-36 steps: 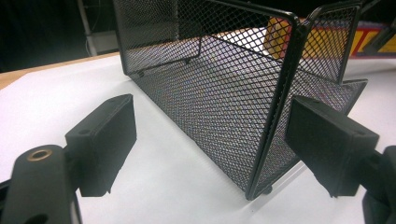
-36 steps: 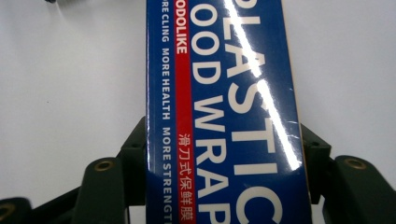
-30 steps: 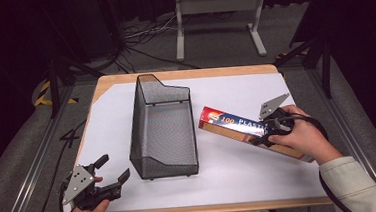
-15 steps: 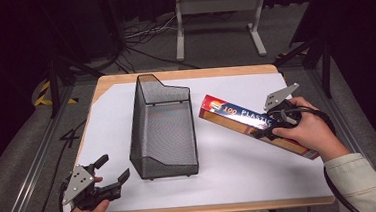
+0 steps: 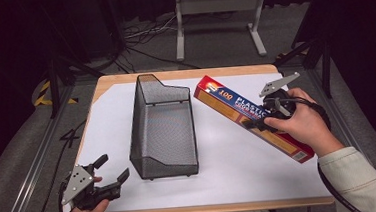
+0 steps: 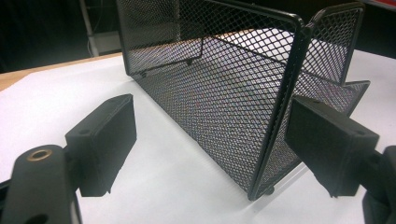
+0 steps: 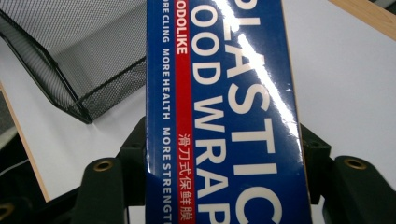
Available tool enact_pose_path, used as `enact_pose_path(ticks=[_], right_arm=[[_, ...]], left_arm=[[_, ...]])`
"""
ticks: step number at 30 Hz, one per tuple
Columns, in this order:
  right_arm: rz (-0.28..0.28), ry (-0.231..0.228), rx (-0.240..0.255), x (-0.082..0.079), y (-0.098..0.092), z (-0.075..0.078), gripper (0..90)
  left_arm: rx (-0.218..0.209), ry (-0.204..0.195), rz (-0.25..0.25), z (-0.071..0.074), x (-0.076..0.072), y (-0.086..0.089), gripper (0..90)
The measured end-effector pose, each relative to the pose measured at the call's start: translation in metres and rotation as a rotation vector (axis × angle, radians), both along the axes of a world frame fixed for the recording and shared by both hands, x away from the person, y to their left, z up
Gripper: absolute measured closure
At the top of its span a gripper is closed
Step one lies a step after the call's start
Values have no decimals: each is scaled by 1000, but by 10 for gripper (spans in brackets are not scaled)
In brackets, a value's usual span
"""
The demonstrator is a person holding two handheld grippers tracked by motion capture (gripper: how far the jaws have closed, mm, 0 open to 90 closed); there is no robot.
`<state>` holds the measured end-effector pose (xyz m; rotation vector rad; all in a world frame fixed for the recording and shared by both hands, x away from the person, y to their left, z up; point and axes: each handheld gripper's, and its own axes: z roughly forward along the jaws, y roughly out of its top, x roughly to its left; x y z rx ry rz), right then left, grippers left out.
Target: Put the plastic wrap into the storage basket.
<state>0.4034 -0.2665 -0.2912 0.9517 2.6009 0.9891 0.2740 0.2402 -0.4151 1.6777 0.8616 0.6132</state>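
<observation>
Wrap box (image 5: 252, 116) pinched mid-length in right gripper (image 5: 265, 122) jaws, tilted; could swivel, slip, or clip basket (image 5: 164, 132) rim. Left gripper (image 5: 111, 176) jaws spread, empty.

Papered table (image 5: 233, 71) (mesh basket (image 5: 163, 133) atop)

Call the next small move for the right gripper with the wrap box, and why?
Probably carry the plastic wrap box left toward the open top of the mesh basket. The right gripper is shut on the box's sides, and the box sits tilted beside the basket, its far end raised. The basket looks empty, and the left gripper sits open near its front corner, clear of that path.
</observation>
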Motion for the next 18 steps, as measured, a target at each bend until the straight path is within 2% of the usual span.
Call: enact_pose_path(ticks=[8, 9, 18], right_arm=[[-48, -14, 7, -3, 15, 9, 397], [-73, -17, 17, -3, 20, 12, 397], [-136, -20, 39, -3, 37, 19, 398]], left_arm=[[-2, -1, 0, 0, 0, 0, 175], [-2, -1, 1, 0, 0, 0, 175], [-1, -1, 1, 0, 0, 0, 175]])
